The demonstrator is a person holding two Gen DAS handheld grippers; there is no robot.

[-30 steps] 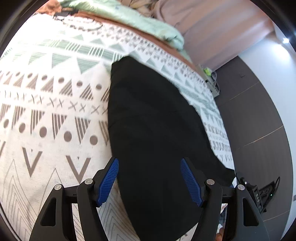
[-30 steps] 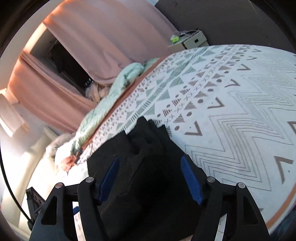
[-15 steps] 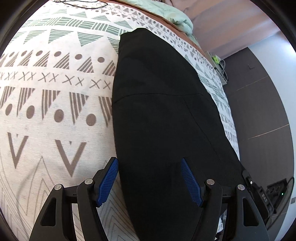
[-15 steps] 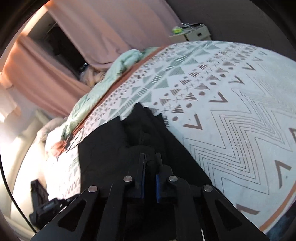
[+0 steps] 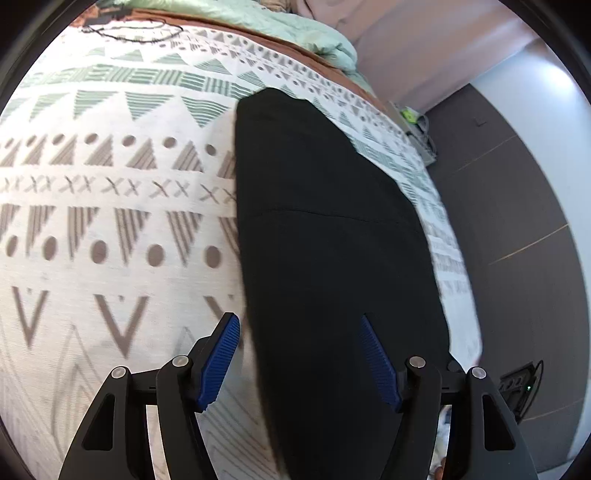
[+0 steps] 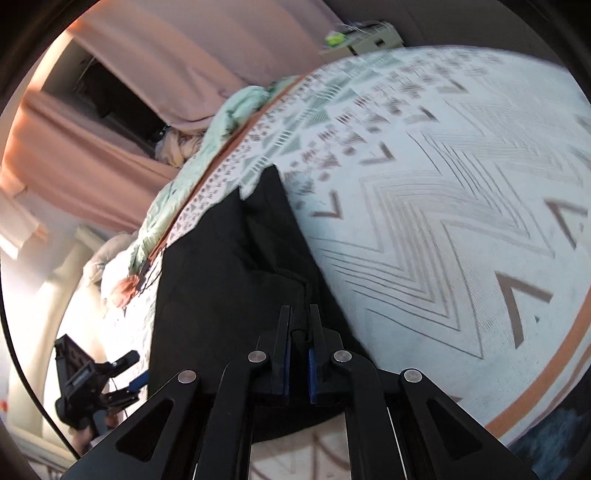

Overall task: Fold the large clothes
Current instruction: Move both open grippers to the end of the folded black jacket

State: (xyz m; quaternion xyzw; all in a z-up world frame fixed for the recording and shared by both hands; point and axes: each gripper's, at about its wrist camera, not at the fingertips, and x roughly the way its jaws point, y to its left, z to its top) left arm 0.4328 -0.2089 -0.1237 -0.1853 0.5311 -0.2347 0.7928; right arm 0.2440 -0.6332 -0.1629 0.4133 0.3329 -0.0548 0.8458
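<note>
While the black garment (image 5: 332, 236) is lying stretched along the patterned bedspread (image 5: 110, 229), close to the bed's edge beside the dark floor (image 5: 517, 206), I am holding the right tongs (image 6: 299, 354) pressed together on a bunched fold of it at the near end; in the right wrist view the dark cloth is puckering up between the blue pads. The left tongs (image 5: 301, 354) are standing spread above the cloth, one pad over the bedspread, the other over the black fabric, pinching nothing.

I am judging the piece to be soft and limp, fairly light for its size, with no stiffness to carry a shape: whatever I lift is going to sag and drag the rest behind. The weave looks matte, so I am not expecting it to slide out of a firm pinch, but a shallow bite on a single layer could slip free. A seam (image 5: 332, 216) is running across the middle, which suggests a doubled or joined panel, thicker there.

For the left side, I am thinking the best hold is the near long edge, right at the hem, matching the right tongs' bite so both corners rise evenly. The mint quilt (image 5: 314, 33) at the bed's far end is lying well apart.
</note>
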